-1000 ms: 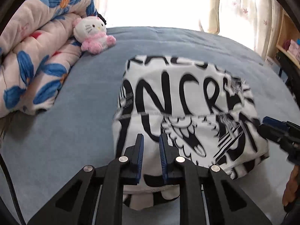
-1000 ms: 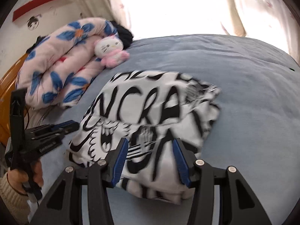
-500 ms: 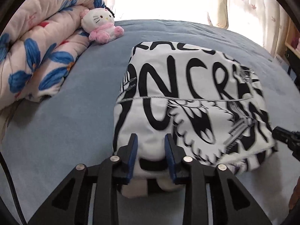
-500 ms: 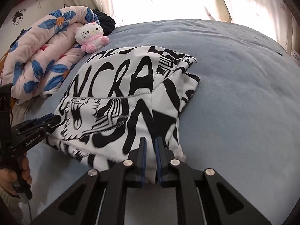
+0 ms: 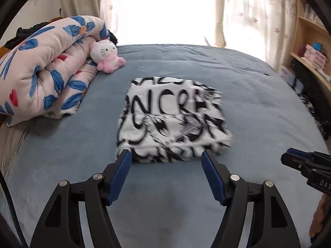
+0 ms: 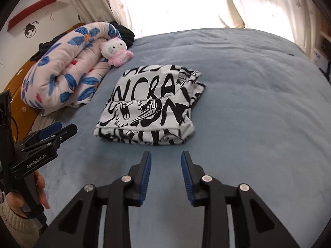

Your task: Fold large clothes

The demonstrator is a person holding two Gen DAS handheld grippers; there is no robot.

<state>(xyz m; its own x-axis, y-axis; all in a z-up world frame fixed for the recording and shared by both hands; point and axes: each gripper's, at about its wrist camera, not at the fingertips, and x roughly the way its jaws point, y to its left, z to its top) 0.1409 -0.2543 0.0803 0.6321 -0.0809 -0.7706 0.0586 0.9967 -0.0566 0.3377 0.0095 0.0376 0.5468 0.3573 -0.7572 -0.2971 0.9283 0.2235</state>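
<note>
Bed: I see a blue-grey bedspread (image 6: 248, 103) filling most of both views, with bright curtained windows at the far side.
Quilt: a rolled pink quilt with blue flowers (image 5: 45, 70) lies far left on the bed; a small white and pink plush cat (image 5: 105, 55) leans against its right end.
Garment: the black-and-white lettered garment (image 6: 151, 105) sits folded into a compact rectangle in the middle of the bed, flat, several layers showing at its near edge. In the left wrist view it is blurred (image 5: 173, 122).
Containers: I can make out a wooden shelf (image 5: 310, 47) at the far right holding small boxes.
Left gripper (image 5: 166, 159): I have its fingers spread wide, holding nothing, tips just near of the garment's near edge.
Right gripper (image 6: 165, 157): fingers parted, empty, near of the garment and apart from it.
</note>
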